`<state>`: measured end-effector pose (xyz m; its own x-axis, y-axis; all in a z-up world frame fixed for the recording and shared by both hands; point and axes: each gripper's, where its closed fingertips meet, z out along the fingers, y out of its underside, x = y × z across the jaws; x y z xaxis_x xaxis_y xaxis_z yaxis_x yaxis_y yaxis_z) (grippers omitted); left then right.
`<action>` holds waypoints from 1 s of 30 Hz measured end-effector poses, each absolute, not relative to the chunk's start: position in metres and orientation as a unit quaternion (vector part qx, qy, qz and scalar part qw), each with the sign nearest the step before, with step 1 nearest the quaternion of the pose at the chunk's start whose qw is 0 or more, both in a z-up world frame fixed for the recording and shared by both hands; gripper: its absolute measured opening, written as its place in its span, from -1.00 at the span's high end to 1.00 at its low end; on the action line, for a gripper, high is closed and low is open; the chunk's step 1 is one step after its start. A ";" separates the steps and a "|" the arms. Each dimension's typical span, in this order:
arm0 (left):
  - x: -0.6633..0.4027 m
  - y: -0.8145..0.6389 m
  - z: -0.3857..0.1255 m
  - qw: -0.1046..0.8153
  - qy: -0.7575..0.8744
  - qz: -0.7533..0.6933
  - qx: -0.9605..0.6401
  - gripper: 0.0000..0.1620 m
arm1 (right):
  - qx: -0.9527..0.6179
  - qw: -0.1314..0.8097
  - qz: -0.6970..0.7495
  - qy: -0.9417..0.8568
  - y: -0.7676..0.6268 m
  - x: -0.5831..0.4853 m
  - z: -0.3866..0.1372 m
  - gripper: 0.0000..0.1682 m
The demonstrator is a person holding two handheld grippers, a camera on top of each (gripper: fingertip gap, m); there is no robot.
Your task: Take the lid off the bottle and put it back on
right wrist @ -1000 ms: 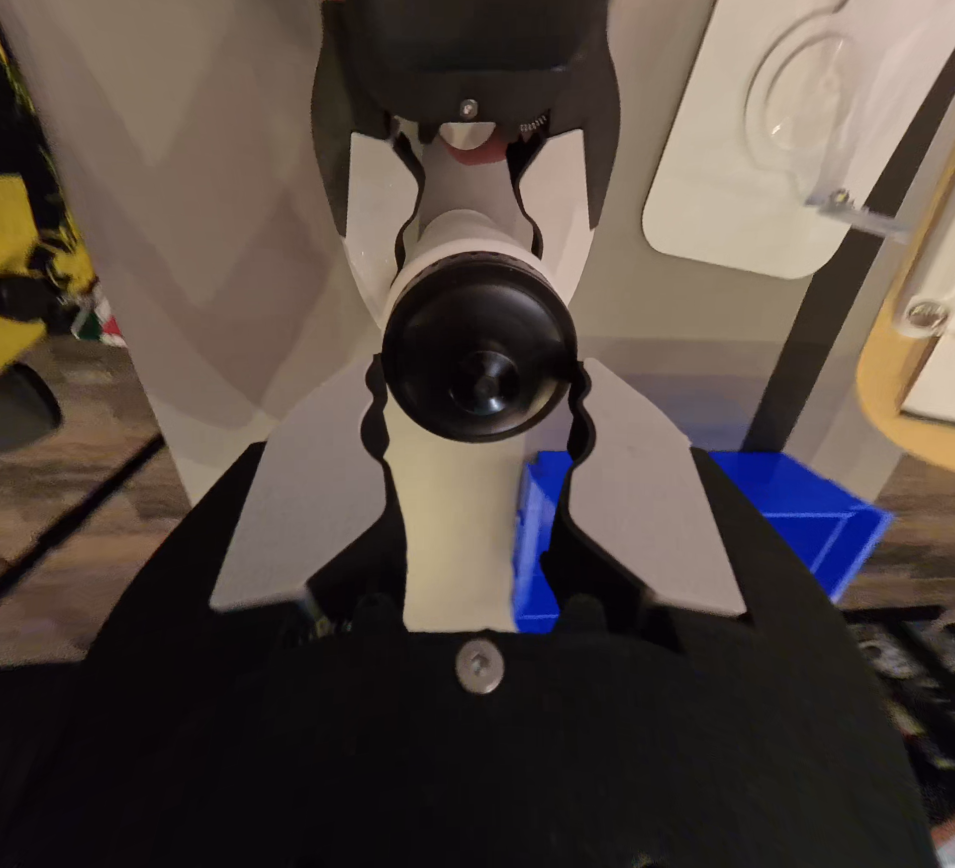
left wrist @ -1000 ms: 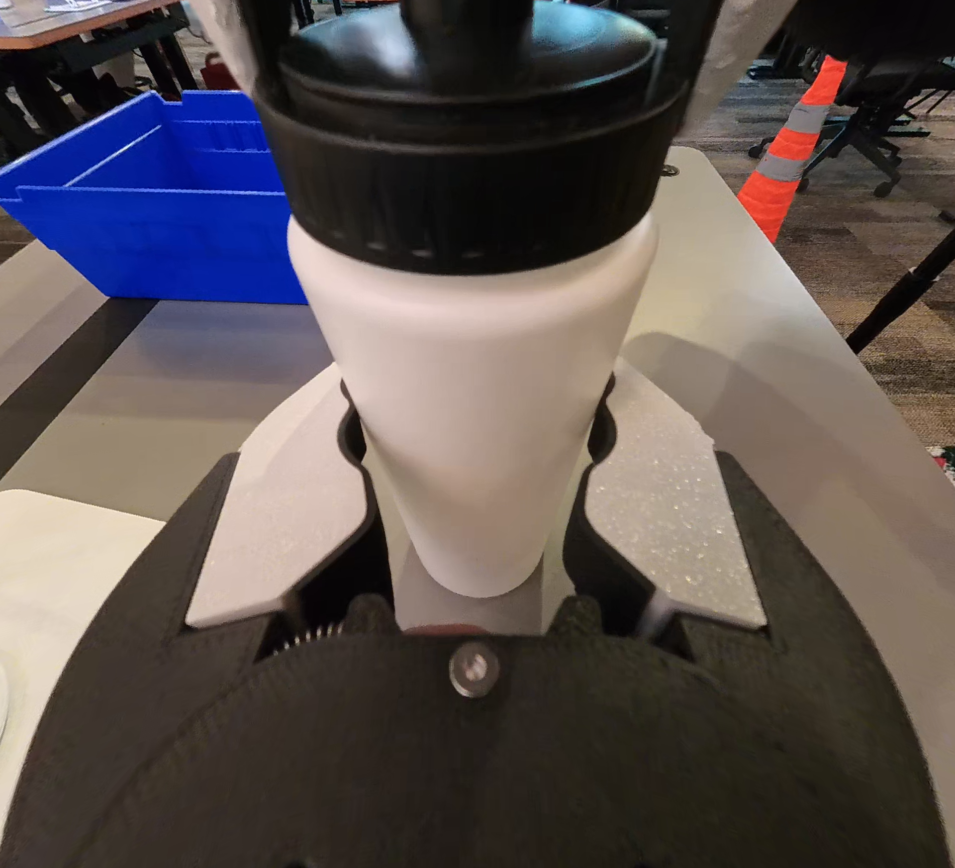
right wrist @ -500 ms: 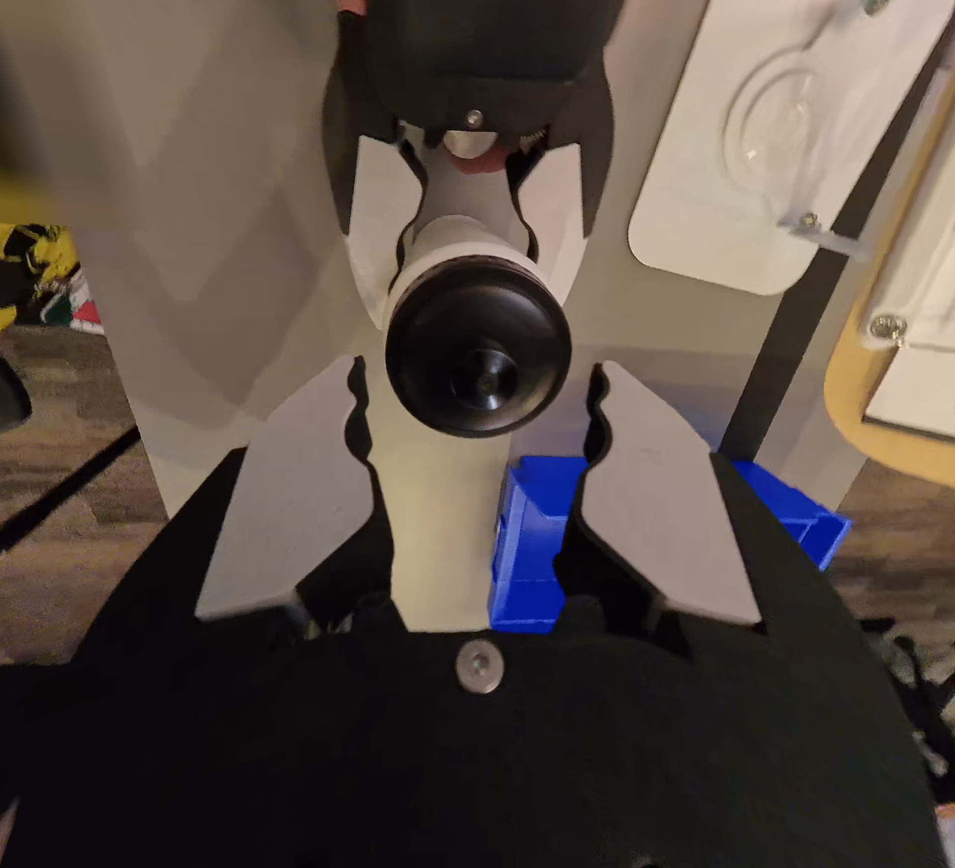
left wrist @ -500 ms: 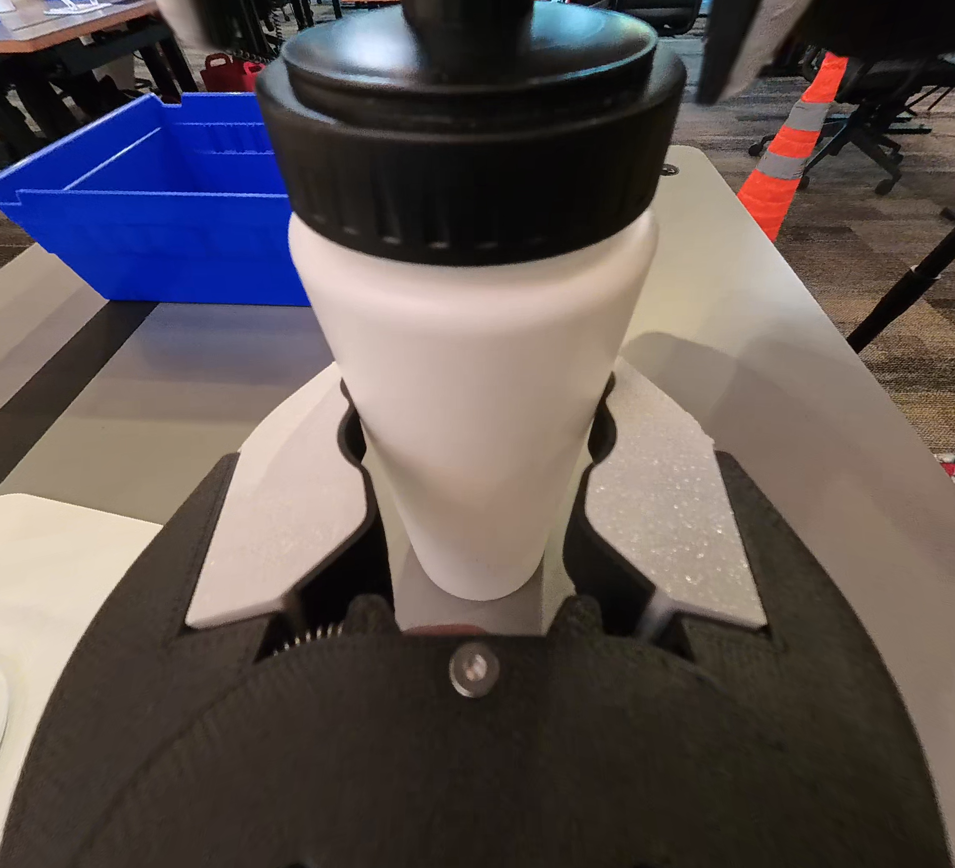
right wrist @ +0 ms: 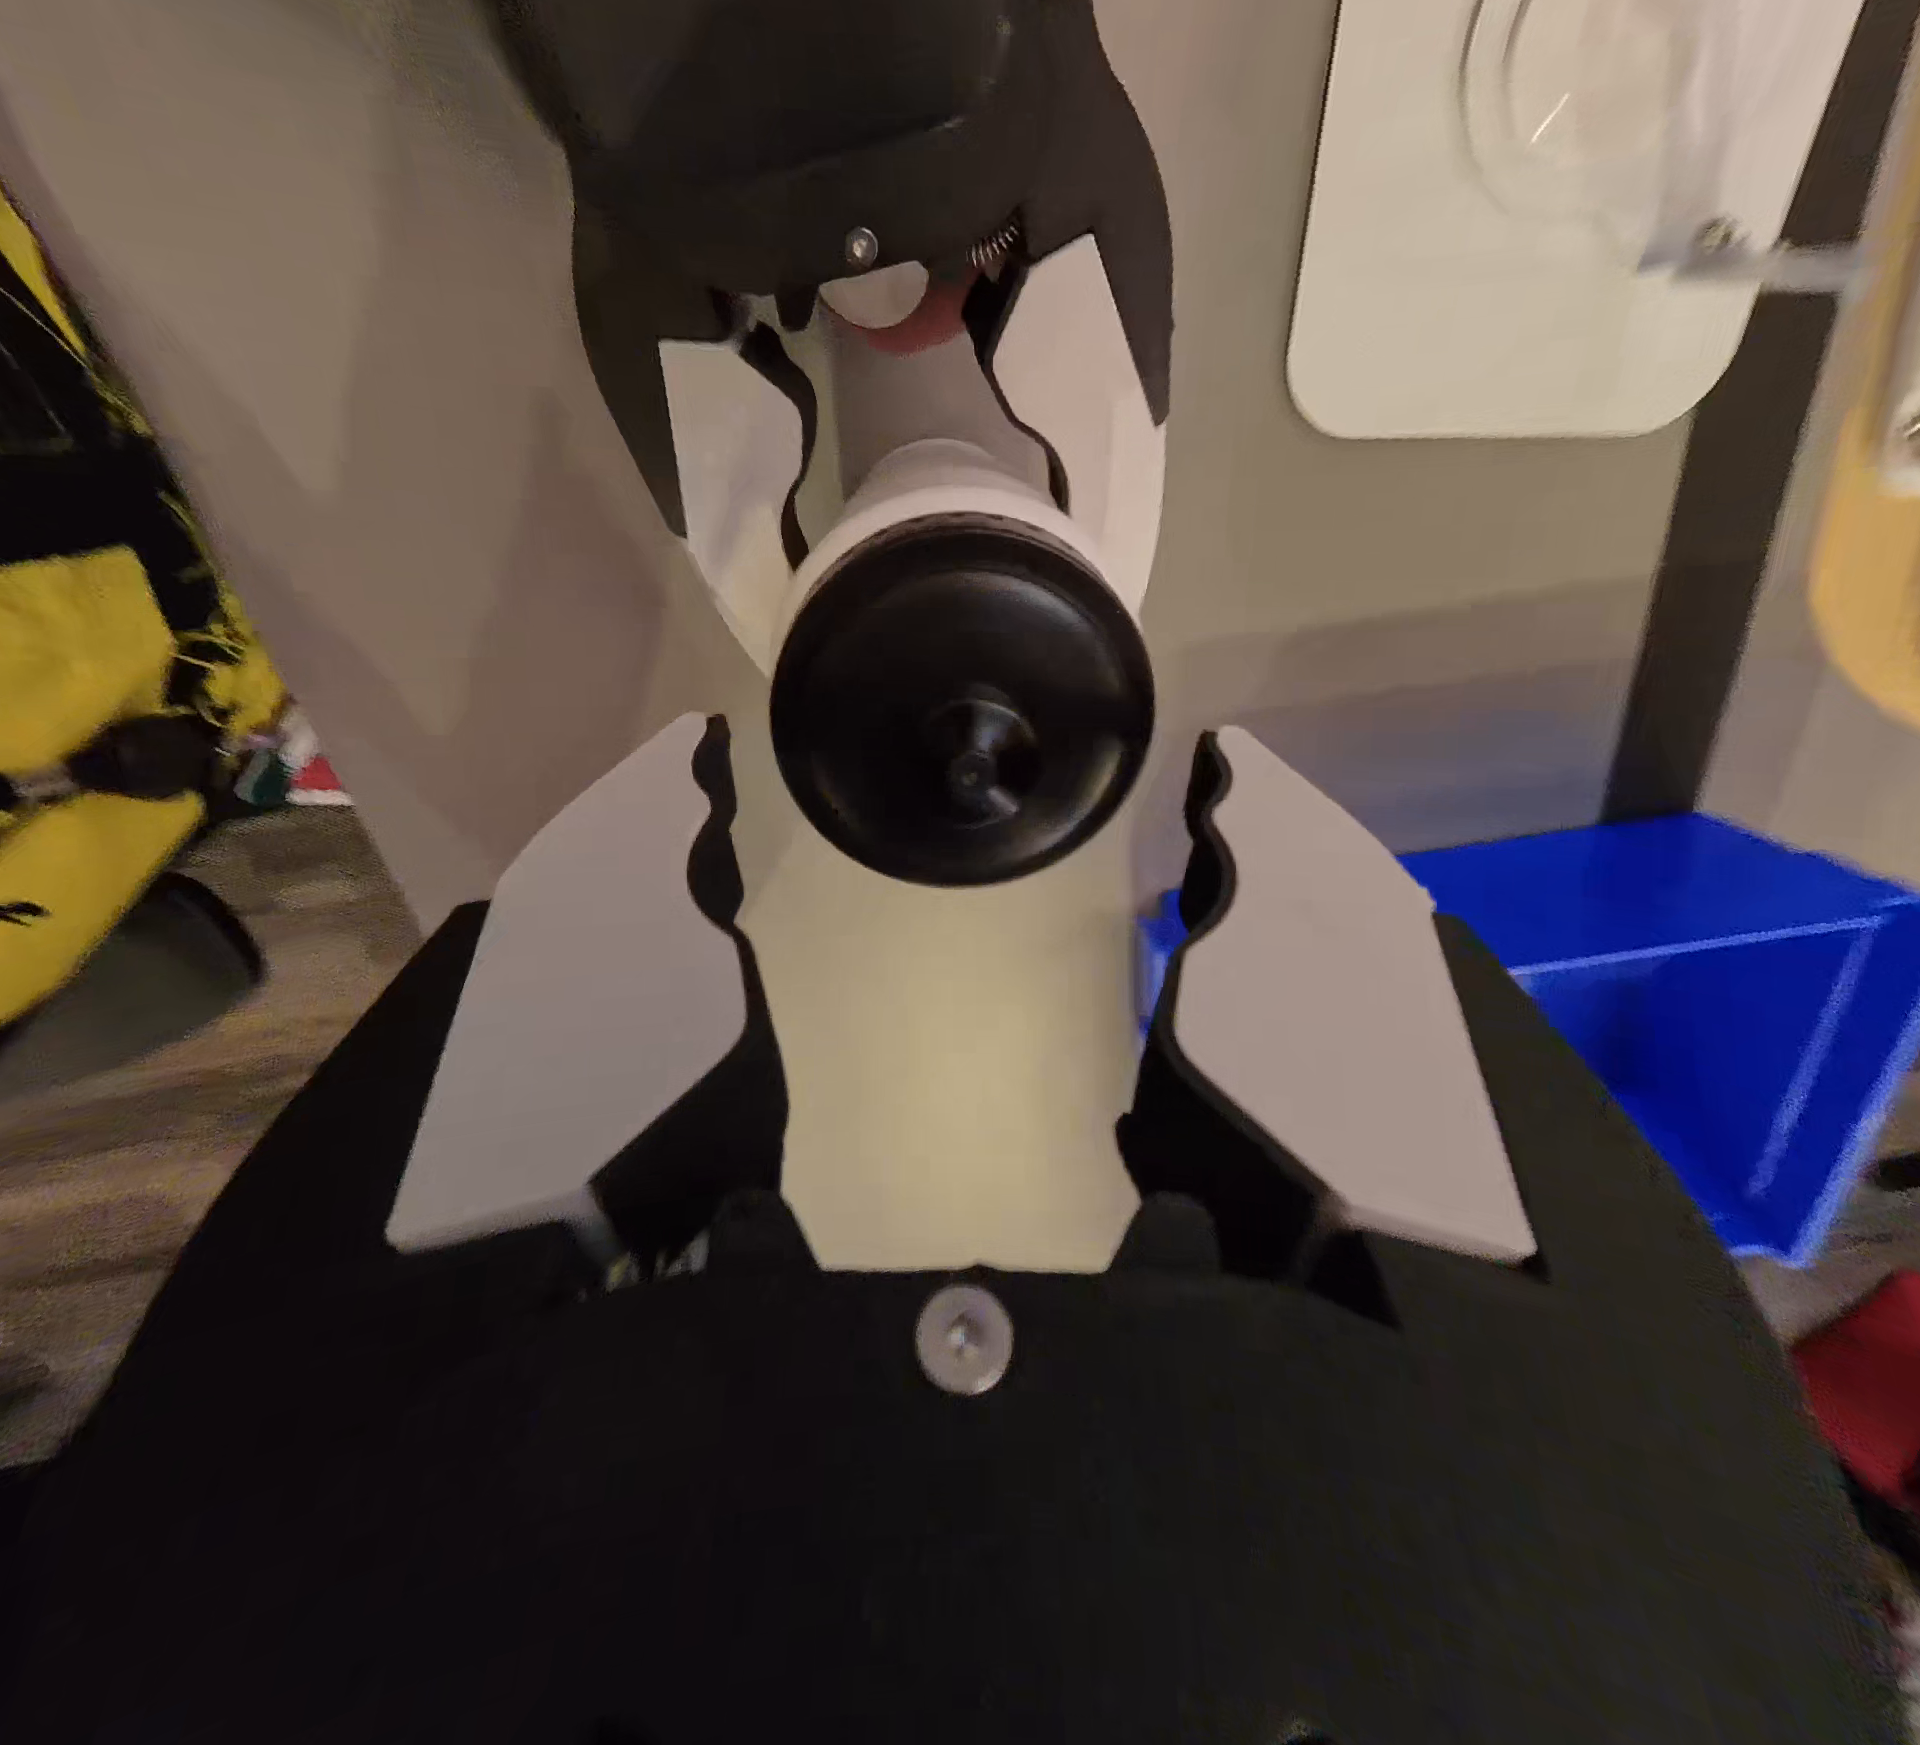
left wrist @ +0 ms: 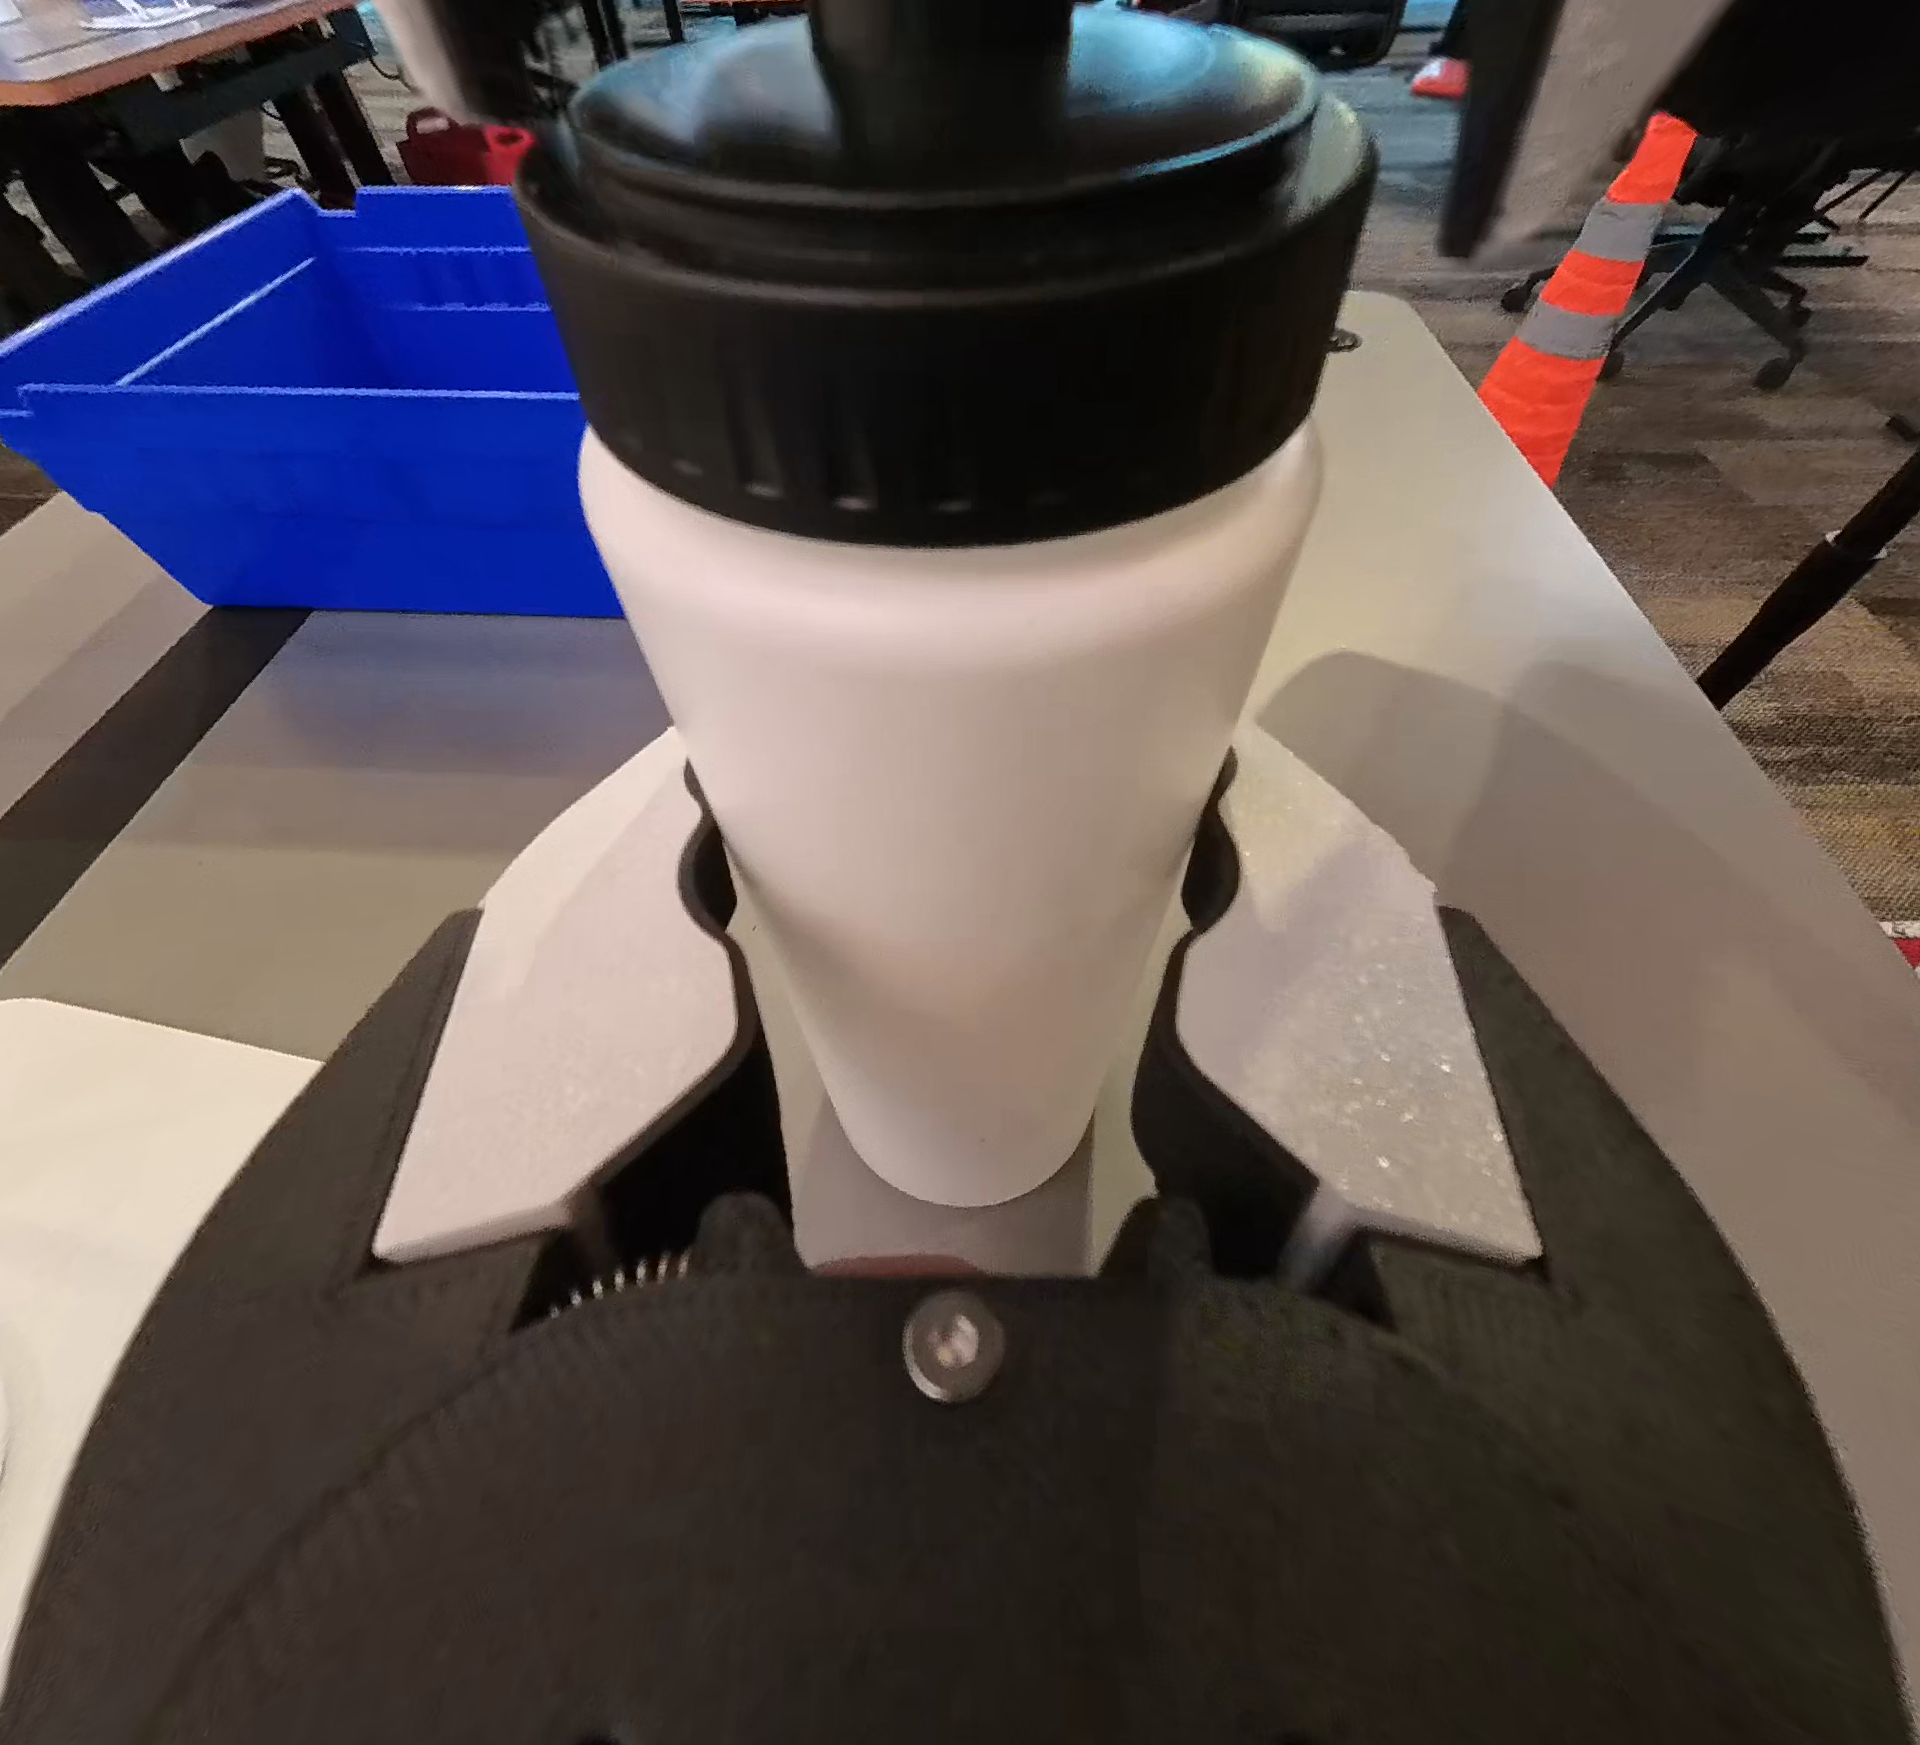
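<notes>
A white bottle point(left wrist: 956, 812) with a black ribbed screw lid point(left wrist: 935, 345) and a black spout stands upright on the grey table point(left wrist: 1507, 760). My left gripper point(left wrist: 958, 770) is shut on the bottle's body below the lid. In the right wrist view I look straight down on the lid point(right wrist: 961, 656) and the bottle's shoulder point(right wrist: 951, 485). My right gripper point(right wrist: 958, 734) is open, with its fingers on either side of the lid and apart from it. Its fingers point(left wrist: 1558, 33) show blurred above the lid in the left wrist view. The left gripper point(right wrist: 925, 500) shows beyond the bottle.
A blue bin point(left wrist: 291, 448) stands on the table behind and left of the bottle; it also shows in the right wrist view point(right wrist: 1662, 968). A white board with a clear plastic part point(right wrist: 1455, 241) lies beside the left gripper. An orange cone point(left wrist: 1579, 313) stands on the floor off the table's right edge.
My right gripper was shut on the lid a second ago; it has opened, let go and drawn back a little while turning. The lid stays on the bottle. The left gripper has kept its hold.
</notes>
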<state>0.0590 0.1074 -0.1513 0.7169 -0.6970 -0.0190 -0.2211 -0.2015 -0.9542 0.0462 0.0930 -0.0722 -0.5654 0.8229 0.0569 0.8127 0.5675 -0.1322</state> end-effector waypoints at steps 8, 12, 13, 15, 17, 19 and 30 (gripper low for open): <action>0.058 0.107 -0.151 0.551 0.308 -0.217 -0.745 -0.06 | -0.346 0.042 0.023 -0.937 0.094 0.045 -0.078 0.16; 0.055 0.110 -0.151 0.553 0.296 -0.223 -0.746 -0.06 | -0.489 0.032 0.052 -0.870 0.094 0.042 -0.078 0.16; 0.055 0.109 -0.151 0.554 0.297 -0.224 -0.745 -0.06 | -0.522 0.037 0.057 -0.850 0.094 0.041 -0.078 0.15; 0.057 0.109 -0.151 0.554 0.306 -0.214 -0.744 -0.06 | -0.537 0.047 0.045 -0.841 0.092 0.045 -0.079 0.15; 0.059 0.108 -0.151 0.552 0.311 -0.210 -0.744 -0.06 | -0.504 0.056 0.029 -0.861 0.092 0.047 -0.078 0.14; 0.059 0.109 -0.151 0.552 0.308 -0.213 -0.745 -0.06 | -0.459 0.071 0.032 -0.885 0.091 0.043 -0.073 0.01; 0.058 0.109 -0.151 0.552 0.303 -0.218 -0.746 -0.06 | -0.480 0.043 0.031 -0.876 0.094 0.045 -0.081 0.14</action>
